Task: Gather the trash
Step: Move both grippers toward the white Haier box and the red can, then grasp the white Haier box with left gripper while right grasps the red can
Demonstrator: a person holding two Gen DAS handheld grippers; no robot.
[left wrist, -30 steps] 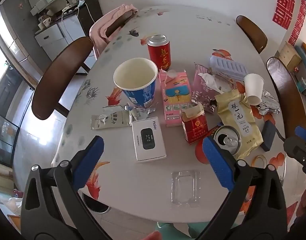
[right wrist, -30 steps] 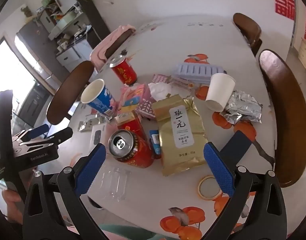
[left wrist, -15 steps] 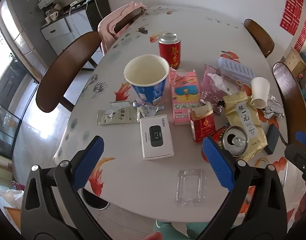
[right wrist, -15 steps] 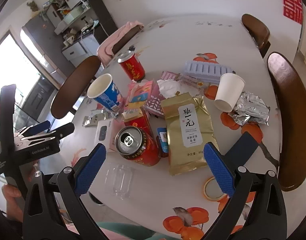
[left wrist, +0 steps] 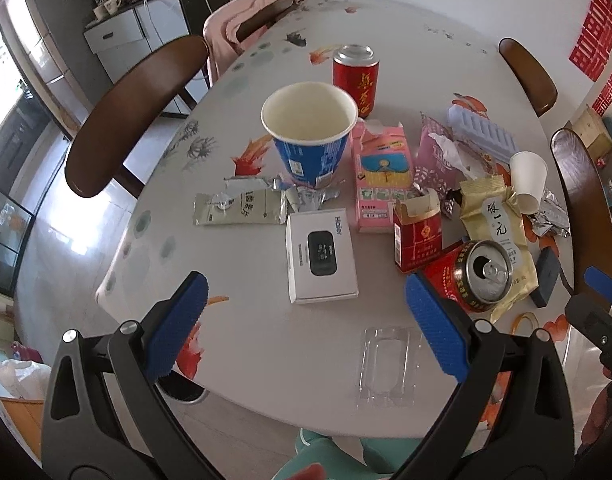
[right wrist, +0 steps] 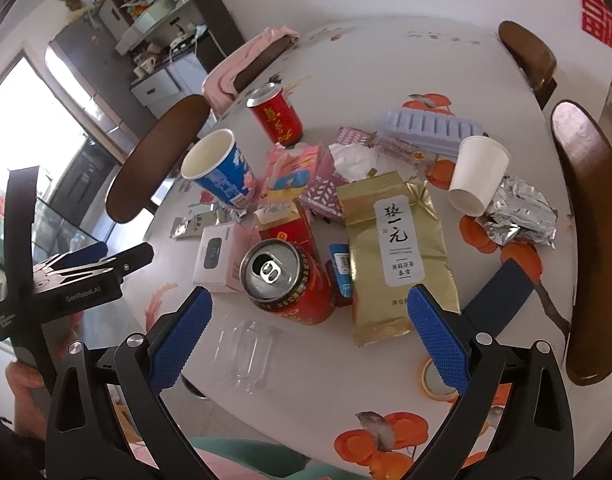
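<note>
Left tool point(left wrist: 304, 316): jaws wide, nothing between them, held above the near edge of the surface point(left wrist: 266, 352). Right tool point(right wrist: 309, 328): jaws likewise wide and empty, held off the near edge, further right.

Between the left tool's blue pads point(left wrist: 178, 320) lies a white Haier box point(left wrist: 321, 254), flat on the surface. Just right of it, a red can point(left wrist: 471, 276) on its side, open top facing the near edge, resting against a gold tea pouch point(right wrist: 393, 248). An open red cigarette pack point(left wrist: 417, 236) stands touching the can's far side. Near edge, a clear plastic tray point(left wrist: 387, 364), empty as far as the glare lets one tell.

Further out: a blue paper cup point(left wrist: 309, 132), upright, crumpled foil scraps at its base; a flat grey sachet point(left wrist: 240, 210) to its left; a pink carton point(left wrist: 381, 176) to its right. A second red can point(left wrist: 355, 74) stands upright beyond the cup.

Right side: a white paper cup point(right wrist: 479, 176) tipped over, mouth toward the near edge, touching crumpled foil point(right wrist: 519, 212). A lilac ice tray point(right wrist: 431, 128) sits at the far side of the pile. A tape roll point(right wrist: 437, 380) lies flat at the near right edge.

Brown chairs point(right wrist: 585, 240) ring the surface.
</note>
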